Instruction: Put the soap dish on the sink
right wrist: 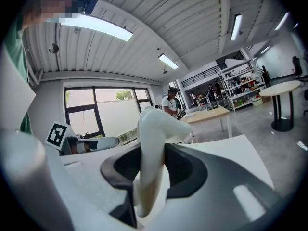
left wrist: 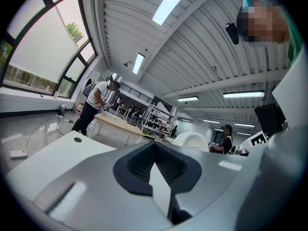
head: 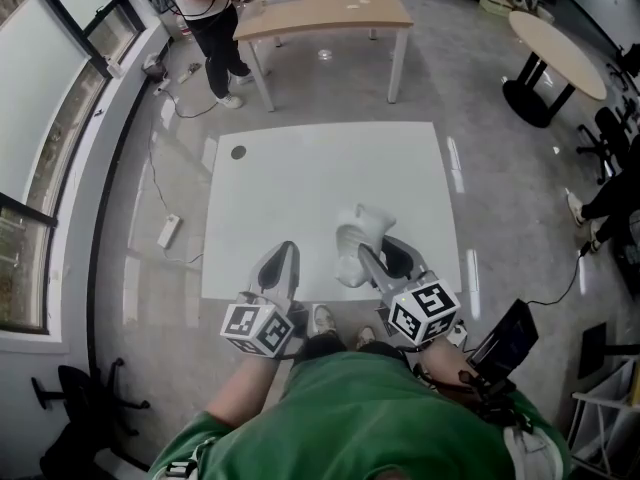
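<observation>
A white, curved soap dish (head: 357,236) stands on edge between the jaws of my right gripper (head: 374,256), which is shut on it over the near edge of the white table (head: 300,178). In the right gripper view the soap dish (right wrist: 153,143) rises up out of the dark pads (right wrist: 185,170) of the right gripper (right wrist: 153,154). My left gripper (head: 283,260) is beside it to the left, also at the table's near edge. Its jaws meet at the tips with nothing between them, as the left gripper (left wrist: 155,146) view shows. No sink is in view.
The white table has a small dark round hole (head: 238,152) at its far left corner. Beyond it a person (head: 205,8) stands at a wooden table (head: 320,8). A round table (head: 556,38) and chairs are at the right. A power strip (head: 168,230) lies on the floor at the left.
</observation>
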A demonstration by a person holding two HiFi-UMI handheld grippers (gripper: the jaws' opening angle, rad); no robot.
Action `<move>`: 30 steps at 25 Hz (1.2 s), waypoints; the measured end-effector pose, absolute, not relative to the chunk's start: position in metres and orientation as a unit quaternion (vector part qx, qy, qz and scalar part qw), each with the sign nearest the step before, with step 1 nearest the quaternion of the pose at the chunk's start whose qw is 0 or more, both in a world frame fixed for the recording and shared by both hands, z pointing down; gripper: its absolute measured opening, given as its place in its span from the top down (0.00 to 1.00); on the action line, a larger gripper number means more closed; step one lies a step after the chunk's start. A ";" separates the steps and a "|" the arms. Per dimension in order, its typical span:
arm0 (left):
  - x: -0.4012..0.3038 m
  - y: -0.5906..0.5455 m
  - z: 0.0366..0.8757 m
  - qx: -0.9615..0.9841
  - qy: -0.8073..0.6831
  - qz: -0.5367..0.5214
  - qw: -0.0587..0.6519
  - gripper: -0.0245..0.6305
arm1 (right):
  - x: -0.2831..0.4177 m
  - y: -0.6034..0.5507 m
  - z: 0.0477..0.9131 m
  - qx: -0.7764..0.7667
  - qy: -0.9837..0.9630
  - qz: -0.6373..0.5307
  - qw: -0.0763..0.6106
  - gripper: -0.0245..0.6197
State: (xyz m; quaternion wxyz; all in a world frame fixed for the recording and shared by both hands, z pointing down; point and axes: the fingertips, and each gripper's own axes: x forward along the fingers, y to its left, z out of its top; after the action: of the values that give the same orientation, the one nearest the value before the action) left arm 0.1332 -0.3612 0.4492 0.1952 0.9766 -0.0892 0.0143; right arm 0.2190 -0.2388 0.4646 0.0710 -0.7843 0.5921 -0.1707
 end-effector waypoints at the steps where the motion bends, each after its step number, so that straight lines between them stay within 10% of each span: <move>1: 0.138 -0.371 0.449 0.977 -0.084 0.015 0.197 0.95 | 0.223 -0.248 0.464 -0.787 0.588 -0.171 0.069 0.75; 30: 0.214 -0.455 0.475 0.971 -0.037 0.062 0.227 0.95 | 0.290 -0.329 0.483 -0.817 0.534 -0.208 0.063 0.75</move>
State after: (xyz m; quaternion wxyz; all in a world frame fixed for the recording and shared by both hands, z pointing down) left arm 0.2141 -0.4554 0.4755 0.2274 0.9711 -0.0375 0.0617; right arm 0.2901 -0.3290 0.4830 0.0625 -0.8171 0.5342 -0.2076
